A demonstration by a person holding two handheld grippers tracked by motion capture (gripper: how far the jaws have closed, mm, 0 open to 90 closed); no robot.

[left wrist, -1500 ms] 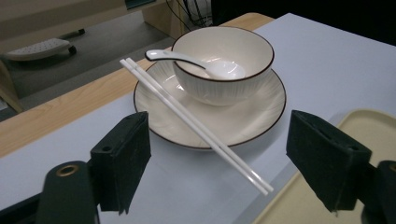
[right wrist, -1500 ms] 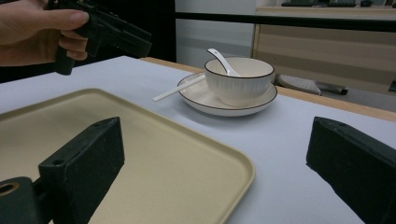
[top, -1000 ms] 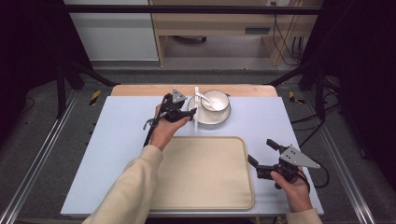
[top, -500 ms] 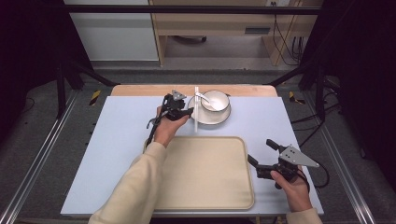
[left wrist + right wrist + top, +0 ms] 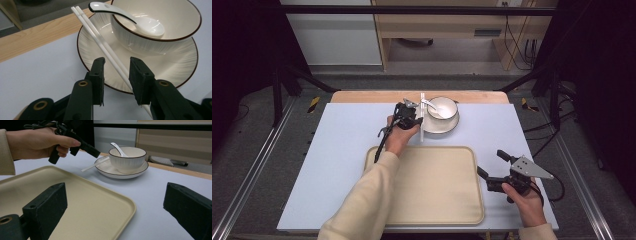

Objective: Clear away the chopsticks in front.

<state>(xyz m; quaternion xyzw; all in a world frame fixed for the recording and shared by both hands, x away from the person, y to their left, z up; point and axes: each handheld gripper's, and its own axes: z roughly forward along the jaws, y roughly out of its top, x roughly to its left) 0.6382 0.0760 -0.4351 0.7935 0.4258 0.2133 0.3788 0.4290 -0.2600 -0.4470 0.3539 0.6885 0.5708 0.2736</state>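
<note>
The white chopsticks (image 5: 100, 41) are a thin, straight, glossy pair lying side by side, their far ends propped on the rim of the plate (image 5: 180, 67) and their near ends running down toward the counter (image 5: 337, 150). The plate is cream-white with fine ribbed lines and a dark rim. It carries a matching bowl (image 5: 160, 27) with a white spoon (image 5: 140, 21) resting in it, handle over the rim. This set stands at the far side of the counter, just beyond the beige tray (image 5: 437, 185).

The left hand-held gripper (image 5: 116, 68) straddles the chopsticks: its jaws stand a little apart, one on each side of the pair. The sticks pass close by the right-hand jaw, but whether it touches them cannot be told, and nothing is clamped.

The right hand-held gripper (image 5: 494, 167) hovers near the tray's right edge, well apart from the plate, its jaws spread wide and holding nothing.
</note>
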